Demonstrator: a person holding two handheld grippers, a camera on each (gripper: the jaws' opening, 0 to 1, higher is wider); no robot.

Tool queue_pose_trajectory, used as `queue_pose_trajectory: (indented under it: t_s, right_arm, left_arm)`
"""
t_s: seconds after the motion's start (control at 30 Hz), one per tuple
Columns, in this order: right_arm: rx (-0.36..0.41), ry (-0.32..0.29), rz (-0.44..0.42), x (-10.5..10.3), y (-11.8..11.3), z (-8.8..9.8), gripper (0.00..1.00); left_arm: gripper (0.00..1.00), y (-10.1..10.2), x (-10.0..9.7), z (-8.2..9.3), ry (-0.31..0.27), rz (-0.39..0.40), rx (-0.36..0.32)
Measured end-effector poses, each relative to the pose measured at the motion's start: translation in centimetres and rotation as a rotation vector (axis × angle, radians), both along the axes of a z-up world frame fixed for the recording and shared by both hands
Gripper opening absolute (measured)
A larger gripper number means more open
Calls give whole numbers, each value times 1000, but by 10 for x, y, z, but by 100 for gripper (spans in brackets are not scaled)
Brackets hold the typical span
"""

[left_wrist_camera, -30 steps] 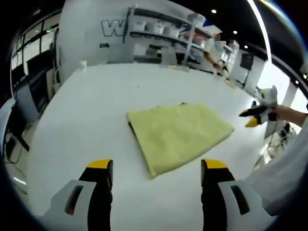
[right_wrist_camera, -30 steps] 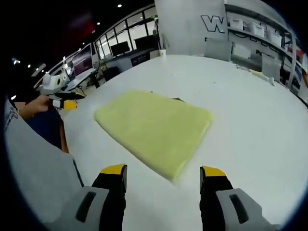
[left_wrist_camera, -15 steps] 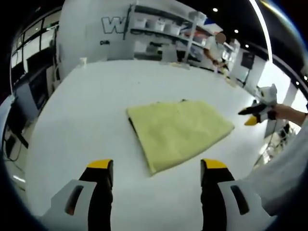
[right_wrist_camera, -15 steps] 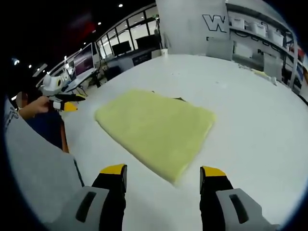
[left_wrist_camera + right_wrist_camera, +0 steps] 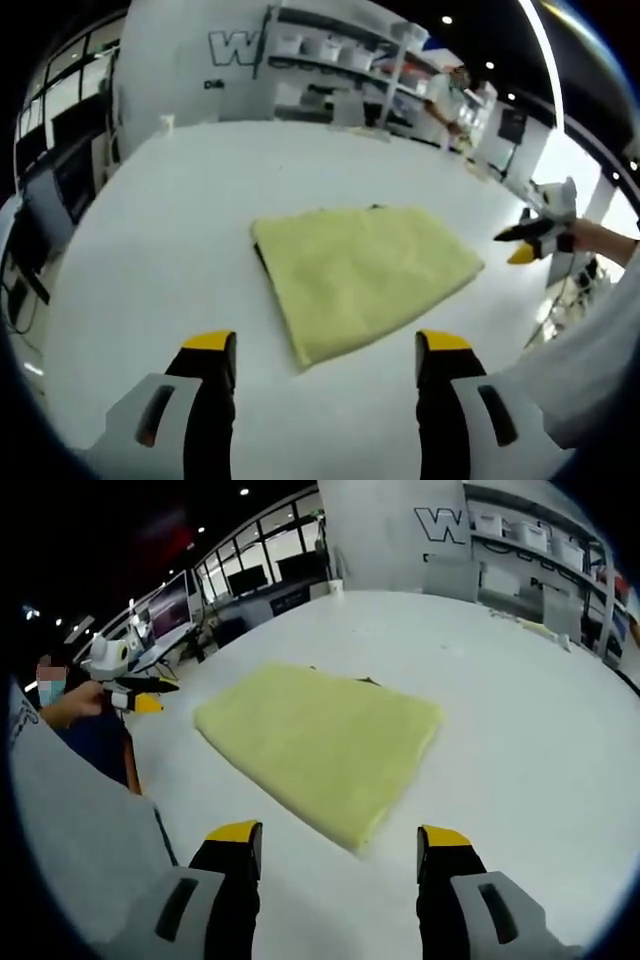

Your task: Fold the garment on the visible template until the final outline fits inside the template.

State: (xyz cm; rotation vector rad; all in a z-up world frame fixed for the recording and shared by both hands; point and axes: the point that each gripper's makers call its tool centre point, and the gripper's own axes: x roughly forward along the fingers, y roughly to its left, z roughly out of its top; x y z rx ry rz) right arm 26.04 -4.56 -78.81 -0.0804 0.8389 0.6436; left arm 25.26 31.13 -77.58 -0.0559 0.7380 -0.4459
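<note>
A folded pale yellow garment (image 5: 362, 273) lies flat on the white table (image 5: 170, 240), with a thin dark edge of the template (image 5: 262, 262) peeking out along its left side. My left gripper (image 5: 325, 350) hovers open just short of the garment's near corner, holding nothing. In the right gripper view the same garment (image 5: 318, 747) lies ahead, and my right gripper (image 5: 340, 835) is open and empty before its near corner. The right gripper (image 5: 530, 245) also appears at the right of the left gripper view, held by a hand. At the left of the right gripper view is the left gripper (image 5: 125, 680).
Shelving with white bins (image 5: 340, 60) stands beyond the table's far edge, with a person (image 5: 445, 95) near it. Desks with monitors (image 5: 175, 605) line the far left in the right gripper view. A grey sleeve (image 5: 75, 840) fills the lower left there.
Both grippers stay open and empty. The left gripper view has shifted a little, so the garment sits slightly further left and lower in it. The garment itself has not moved.
</note>
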Motion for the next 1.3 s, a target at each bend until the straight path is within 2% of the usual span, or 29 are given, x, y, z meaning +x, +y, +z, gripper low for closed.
queue_pose_trajectory:
  t_s: [0.13,0.37,0.7,1.3]
  right_arm:
    - [3,-3,-11,-2,-2,-1,64]
    - [35,-32,-26,1,-1,5,62]
    - [35,-23,-29,-2,-4,-2,62]
    - [54,-28,-34,-12,-5,5,62]
  left_arm:
    - [72,-3,0,2,-1,8,3]
    - [72,-9,-1,0,3,4,-6]
    - [72,-7,-7,-1,7,5,2]
    - [71,-11,-15,1,13,12,-4]
